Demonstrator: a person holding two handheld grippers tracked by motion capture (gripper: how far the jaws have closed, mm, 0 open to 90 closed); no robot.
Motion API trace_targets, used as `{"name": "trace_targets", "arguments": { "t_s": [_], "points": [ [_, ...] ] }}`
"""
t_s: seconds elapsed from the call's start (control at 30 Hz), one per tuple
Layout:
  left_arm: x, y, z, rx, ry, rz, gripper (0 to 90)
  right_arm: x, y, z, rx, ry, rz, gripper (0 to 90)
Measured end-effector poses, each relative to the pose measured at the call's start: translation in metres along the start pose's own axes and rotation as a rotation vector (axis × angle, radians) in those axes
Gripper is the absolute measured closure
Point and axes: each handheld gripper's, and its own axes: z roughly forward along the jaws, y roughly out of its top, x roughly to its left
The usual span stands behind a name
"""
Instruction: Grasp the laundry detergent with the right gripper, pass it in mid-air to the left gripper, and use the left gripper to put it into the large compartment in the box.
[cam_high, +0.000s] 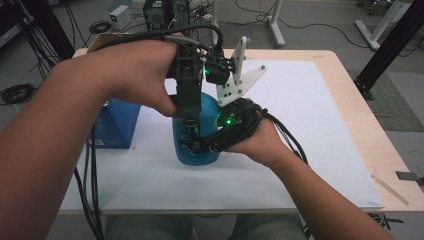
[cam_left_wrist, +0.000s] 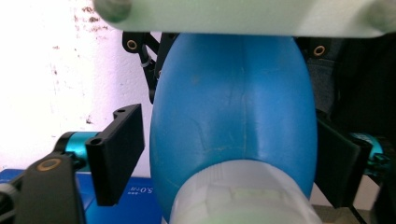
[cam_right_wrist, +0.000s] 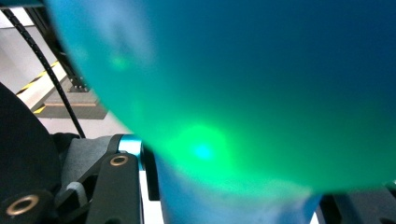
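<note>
Blue bottle (cam_high: 207, 107) mostly hidden behind both grippers; base cut off.

A light wooden desk (cam_high: 350, 95) with a big white sheet (cam_high: 300, 150) on top stands on a grey floor (cam_high: 320, 35), where black cables (cam_high: 15, 92) curl about, a small white box (cam_high: 120, 16) sits, and a white metal stand (cam_high: 275, 22) and black frame posts (cam_high: 392, 45) rise nearby.

A: What carries my workpieces?
B: I see a pale wooden table (cam_high: 350, 100) with a white mat (cam_high: 300, 130) on it.
A: And on the mat?
B: A blue bottle (cam_high: 207, 107) and, just beside it, a blue box (cam_high: 117, 122).
</note>
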Motion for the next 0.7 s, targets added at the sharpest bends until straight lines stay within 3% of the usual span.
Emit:
{"name": "trace_targets", "arguments": {
  "t_s": [0.7],
  "points": [
    [0.0001, 0.0031, 0.0013, 0.007, 0.001, 0.012, 28.1, -0.0002, 0.0001, -0.0009, -0.008, -0.004, 0.001, 46.4]
  ]
}}
